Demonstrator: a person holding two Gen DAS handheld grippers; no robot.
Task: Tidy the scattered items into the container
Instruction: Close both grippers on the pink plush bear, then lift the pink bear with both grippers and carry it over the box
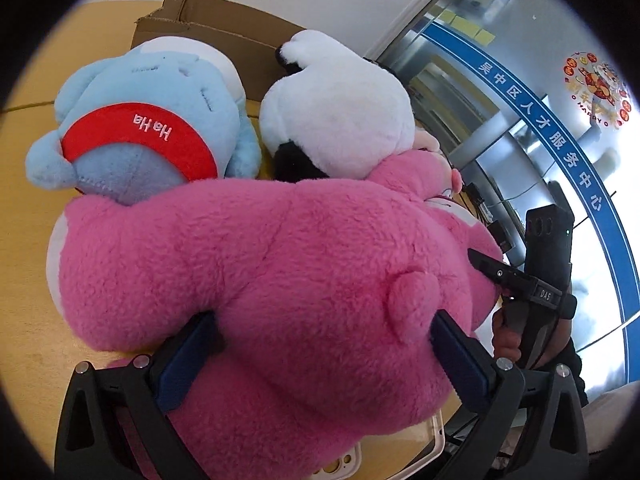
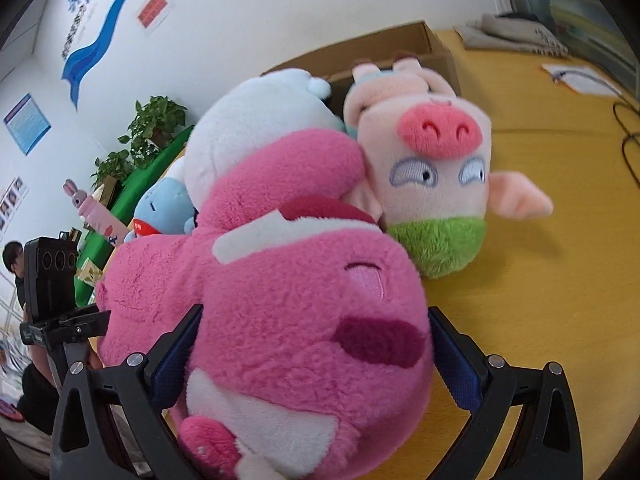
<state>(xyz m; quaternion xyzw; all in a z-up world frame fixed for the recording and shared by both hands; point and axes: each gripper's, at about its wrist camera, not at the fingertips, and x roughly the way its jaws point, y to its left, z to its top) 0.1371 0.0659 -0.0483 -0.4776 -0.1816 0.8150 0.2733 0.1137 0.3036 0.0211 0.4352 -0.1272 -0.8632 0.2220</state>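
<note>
Pink plush bear is clamped at both ends on the tabletop: body by the left claw, head by the right claw. Lifting together into the cardboard box behind is called for.

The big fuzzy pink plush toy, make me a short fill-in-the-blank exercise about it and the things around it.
1. Both the left tool and the right tool grip the big fuzzy pink plush toy at ____ time.
2. The red band on the light blue plush toy reads ____.
3. The pale pink plush pig has a ____ fuzzy patch below its eyes.
4. Behind the toys stands a brown ____ box.

Missing words: the same; Ha Ha; green; cardboard
</note>
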